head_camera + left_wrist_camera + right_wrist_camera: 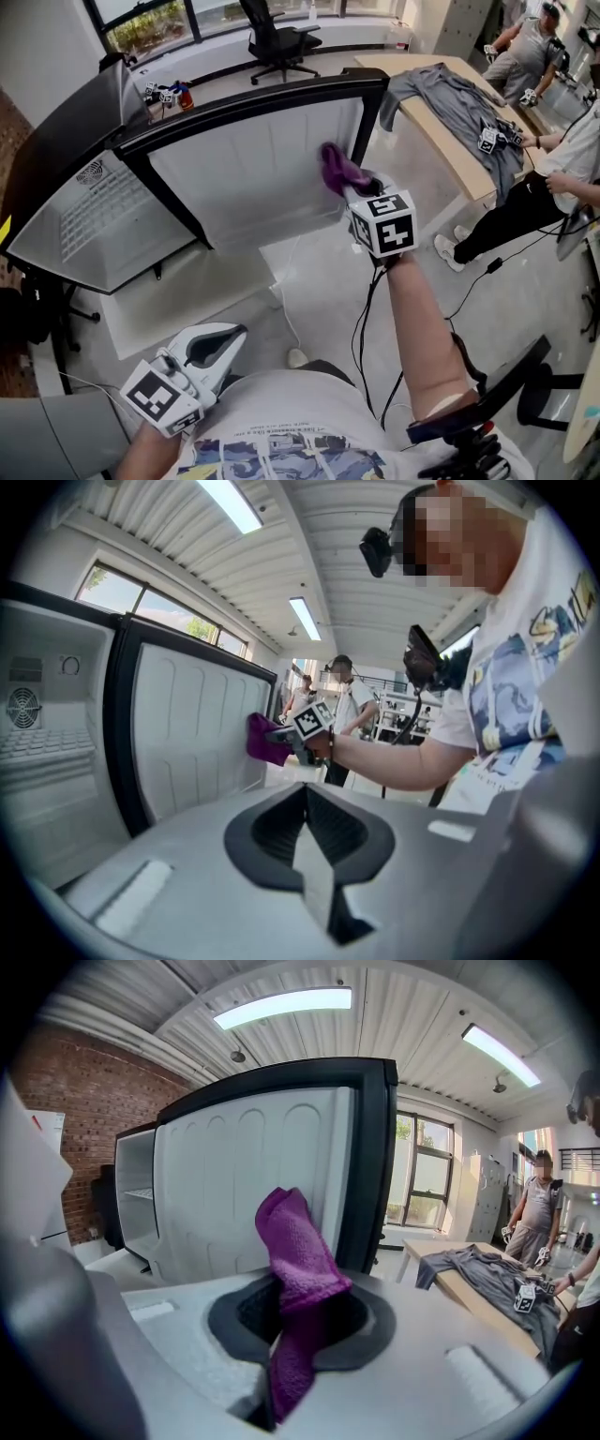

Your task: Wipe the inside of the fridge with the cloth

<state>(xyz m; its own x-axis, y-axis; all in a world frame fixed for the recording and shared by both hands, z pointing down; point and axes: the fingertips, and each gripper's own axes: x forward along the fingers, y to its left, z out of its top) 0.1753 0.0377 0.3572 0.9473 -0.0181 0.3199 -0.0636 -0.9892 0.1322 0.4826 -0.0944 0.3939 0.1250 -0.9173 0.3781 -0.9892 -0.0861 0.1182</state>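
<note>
Our right gripper [356, 190] is held out at arm's length, closed on a purple terry cloth [336, 167]. In the right gripper view the cloth is pinched between the jaws, with one folded end standing up above them and the other hanging below. The upper end sits at the ribbed white inner face of the open door [253, 159] of the black-framed, white-lined fridge [56, 272], near the door's far black edge. We cannot tell whether the cloth actually touches the liner. The fridge's cavity, with its wire shelf [89, 217] and round fan grille [91, 172], lies well to the left of the cloth. Our left gripper [223, 339] hangs low beside our body, well apart from the fridge, its jaws pressed together with nothing between them. Off to the right, a grey shirt [450, 94] is spread on a light wooden table [450, 155].
</note>
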